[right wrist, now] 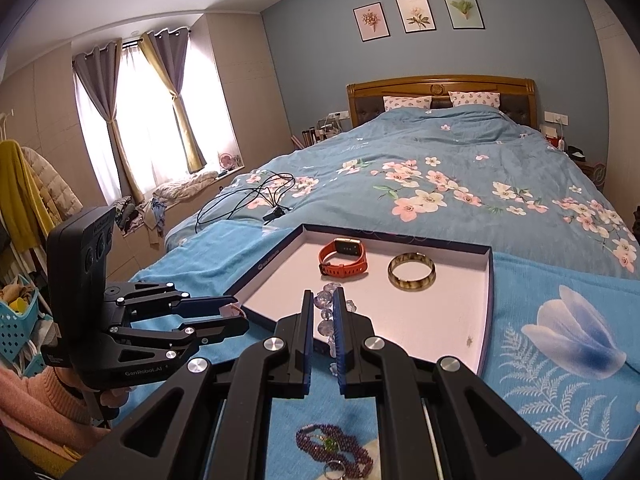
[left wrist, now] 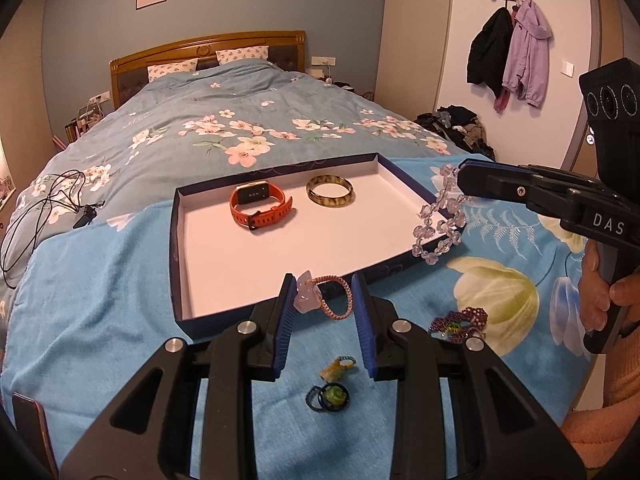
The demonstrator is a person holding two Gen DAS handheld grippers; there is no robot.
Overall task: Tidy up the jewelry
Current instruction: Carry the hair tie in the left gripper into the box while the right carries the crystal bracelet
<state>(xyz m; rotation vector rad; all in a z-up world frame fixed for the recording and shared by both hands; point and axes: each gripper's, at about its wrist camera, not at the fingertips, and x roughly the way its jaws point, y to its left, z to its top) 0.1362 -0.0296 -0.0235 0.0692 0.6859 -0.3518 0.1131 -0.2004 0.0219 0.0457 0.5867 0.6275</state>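
orange watch, tortoiseshell bangle — white-lined navy tray, blue floral blanket, clear-beaded bracelet

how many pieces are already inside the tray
2: the orange watch at the tray's far left and the amber bangle to its right. The crystal bead bracelet hangs over the rim, held in the right gripper, not yet in.

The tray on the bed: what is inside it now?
Inside the tray lie an orange watch and a brown bangle. The bead bracelet held by the right gripper covers one edge.
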